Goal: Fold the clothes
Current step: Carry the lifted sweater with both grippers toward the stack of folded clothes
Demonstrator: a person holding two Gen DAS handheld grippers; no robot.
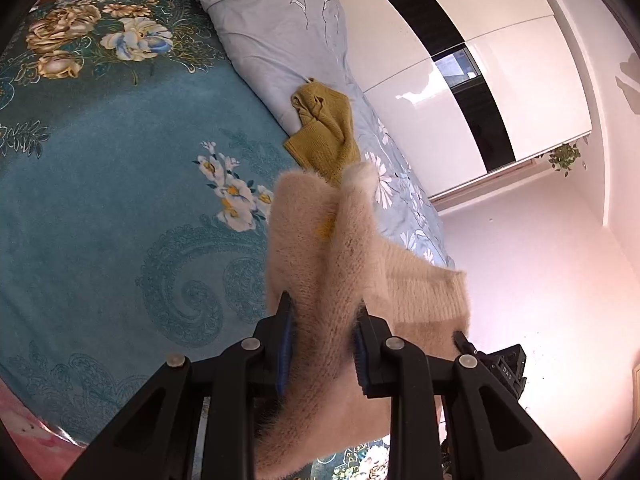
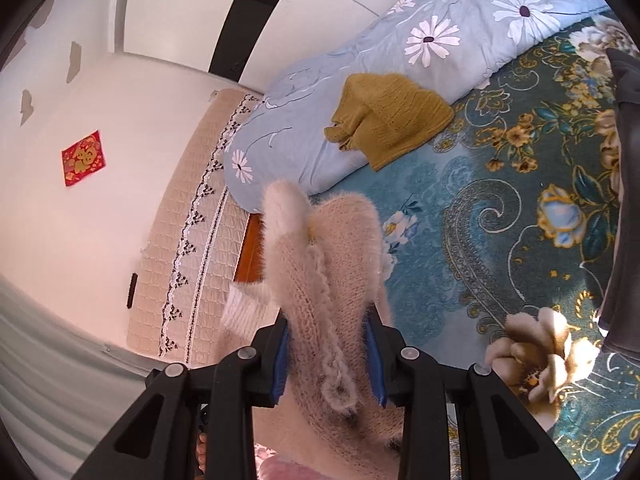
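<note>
A fuzzy cream knit sweater (image 1: 320, 248) is bunched between the blue pads of my left gripper (image 1: 322, 312), which is shut on it and holds it above the bed. My right gripper (image 2: 326, 320) is shut on another part of the same cream sweater (image 2: 320, 256), also lifted. A mustard-yellow knit garment (image 1: 324, 128) lies crumpled against the light blue floral pillow (image 1: 272, 28); it also shows in the right wrist view (image 2: 392, 116). The other gripper's black body (image 1: 504, 368) shows at the lower right of the left wrist view.
The bed has a teal floral blanket (image 1: 100, 200), also seen in the right wrist view (image 2: 500, 220). A white glossy wardrobe (image 1: 460, 80) stands beyond the pillow. A dark grey cloth (image 2: 624, 200) hangs at the right edge. A beige quilted mat (image 2: 188, 240) lies beside the bed.
</note>
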